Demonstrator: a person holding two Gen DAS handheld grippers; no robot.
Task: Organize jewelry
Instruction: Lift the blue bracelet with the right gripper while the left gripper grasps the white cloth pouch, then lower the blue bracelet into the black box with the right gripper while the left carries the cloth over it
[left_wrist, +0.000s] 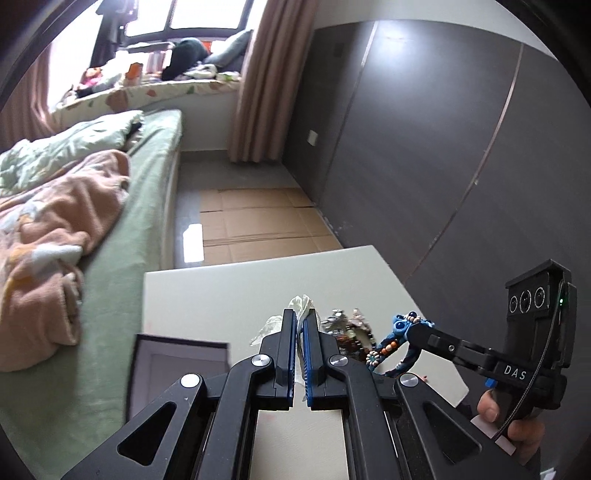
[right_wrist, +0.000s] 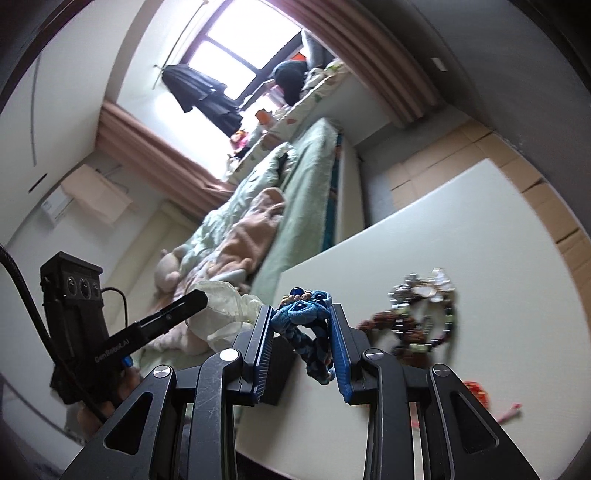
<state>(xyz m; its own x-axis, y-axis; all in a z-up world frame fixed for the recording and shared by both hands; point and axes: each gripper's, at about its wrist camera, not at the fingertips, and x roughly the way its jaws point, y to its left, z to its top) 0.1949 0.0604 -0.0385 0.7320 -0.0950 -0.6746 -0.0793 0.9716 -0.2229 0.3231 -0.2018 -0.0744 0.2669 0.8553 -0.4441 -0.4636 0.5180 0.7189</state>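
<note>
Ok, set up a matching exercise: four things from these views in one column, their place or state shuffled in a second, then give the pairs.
1. blue braided bracelet
2. pale gauze pouch
3. heap of beaded bracelets
4. dark box

A. lying loose on the white table
B. gripped in the left gripper
C. standing open at the table's edge beside the bed
D. gripped in the right gripper

Pairs: 1-D, 2-B, 3-A, 4-C
</note>
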